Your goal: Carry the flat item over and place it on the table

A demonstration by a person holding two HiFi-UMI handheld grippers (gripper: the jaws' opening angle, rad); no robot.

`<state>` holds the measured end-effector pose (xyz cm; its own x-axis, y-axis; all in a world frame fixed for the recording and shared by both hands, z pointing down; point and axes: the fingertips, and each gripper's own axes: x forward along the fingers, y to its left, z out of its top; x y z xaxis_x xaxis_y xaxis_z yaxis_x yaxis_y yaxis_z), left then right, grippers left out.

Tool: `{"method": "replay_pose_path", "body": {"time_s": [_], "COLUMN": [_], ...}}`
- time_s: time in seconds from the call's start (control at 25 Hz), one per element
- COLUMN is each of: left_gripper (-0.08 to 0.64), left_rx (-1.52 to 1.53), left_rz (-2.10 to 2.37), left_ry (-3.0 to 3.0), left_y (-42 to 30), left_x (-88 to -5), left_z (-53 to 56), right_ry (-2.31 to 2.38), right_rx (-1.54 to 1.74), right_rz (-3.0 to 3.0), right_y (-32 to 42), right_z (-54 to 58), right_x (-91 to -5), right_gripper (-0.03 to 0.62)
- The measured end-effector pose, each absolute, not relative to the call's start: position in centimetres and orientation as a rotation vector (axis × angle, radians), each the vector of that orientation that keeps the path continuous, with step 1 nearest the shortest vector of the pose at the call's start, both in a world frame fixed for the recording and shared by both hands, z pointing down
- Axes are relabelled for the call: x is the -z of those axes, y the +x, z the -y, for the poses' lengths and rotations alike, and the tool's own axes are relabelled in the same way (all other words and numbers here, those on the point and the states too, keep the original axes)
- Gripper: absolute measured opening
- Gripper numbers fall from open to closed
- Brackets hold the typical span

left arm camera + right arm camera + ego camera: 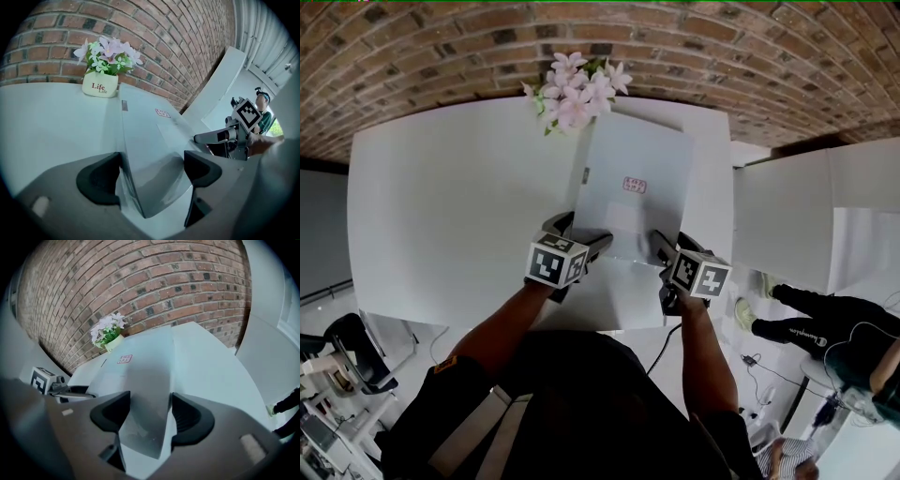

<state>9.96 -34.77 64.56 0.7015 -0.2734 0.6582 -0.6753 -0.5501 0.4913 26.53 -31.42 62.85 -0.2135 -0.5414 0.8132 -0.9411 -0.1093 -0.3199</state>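
The flat item (630, 192) is a thin white sheet-like pack with a small red label (635, 185). It hangs tilted over the right half of the white table (450, 187). My left gripper (579, 234) is shut on its near left corner, and my right gripper (671, 247) is shut on its near right corner. In the left gripper view the flat item (150, 140) runs between the jaws of the left gripper (152, 171). In the right gripper view the flat item (145, 371) fills the gap of the right gripper (151, 416).
A white pot of pink flowers (577, 94) stands at the table's back edge by the brick wall (675, 47), just beyond the item. A second white table (783, 220) stands to the right. A person's legs (816, 319) are at the lower right; a dark chair (356, 352) is at the lower left.
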Motion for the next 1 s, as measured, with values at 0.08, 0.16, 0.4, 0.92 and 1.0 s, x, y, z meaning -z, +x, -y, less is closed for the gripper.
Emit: {"method": "replay_pose_path", "body": {"time_s": [0.08,0.16,0.4,0.92,1.0], "left_gripper": [0.443,0.440,0.439,0.245,0.184], "left_rx": [-0.671,-0.678,-0.688,-0.619,-0.610], "left_rz": [0.722,0.730,0.782,0.991,1.022], "left_ry": [2.148,2.160,2.187,2.280,2.291], "left_y": [9.9,9.8,9.4,7.8,7.9], "left_x": [-64.5,-64.3,-63.3,-57.1,-56.0], "left_z": [34.8,34.8,34.4,32.7,32.1], "right_ry": [1.637,1.650,1.736,1.875,1.876], "right_rx": [-1.263,-1.252,-1.154,-0.952,-0.922], "right_rz": [1.754,1.756,1.700,1.723,1.753], "right_y": [26.5,26.5,27.0,26.7,26.1], "right_z": [31.4,31.4,31.0,27.9,27.1], "right_x": [-62.8,-62.6,-61.7,-56.4,-55.3], "right_gripper": [0.282,0.281,0.242,0.075,0.048]}}
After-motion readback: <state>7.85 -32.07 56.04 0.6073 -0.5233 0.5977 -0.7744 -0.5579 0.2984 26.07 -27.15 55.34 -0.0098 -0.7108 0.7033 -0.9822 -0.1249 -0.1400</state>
